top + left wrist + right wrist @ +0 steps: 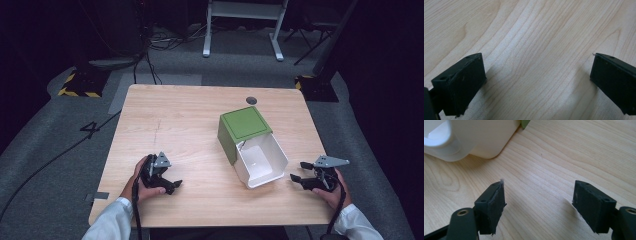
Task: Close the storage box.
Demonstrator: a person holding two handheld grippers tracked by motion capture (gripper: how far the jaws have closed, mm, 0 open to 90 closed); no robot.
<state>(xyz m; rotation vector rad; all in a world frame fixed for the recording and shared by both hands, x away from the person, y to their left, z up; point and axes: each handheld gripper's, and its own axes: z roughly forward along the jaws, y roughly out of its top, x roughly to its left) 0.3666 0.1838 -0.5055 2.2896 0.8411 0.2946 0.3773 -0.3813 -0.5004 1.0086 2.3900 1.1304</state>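
A white plastic bin (260, 162) lies on its side on the wooden table (180, 125), its mouth facing the near edge and its green lid (245, 125) swung open behind it. To its right my right gripper (298, 171) rests low over the table, open, jaws pointing left toward the bin. In the right gripper view the bin's white wall (481, 137) fills the upper left, ahead of the right gripper (539, 200). My left gripper (172, 185) sits near the table's front left, open. Bare wood lies between the jaws of the left gripper (537, 75).
A small dark round grommet (251, 100) marks the table's far edge. Beyond the table stand a white desk frame (245, 20), cables on the grey floor and a yellow-black striped base (80, 82) at the left.
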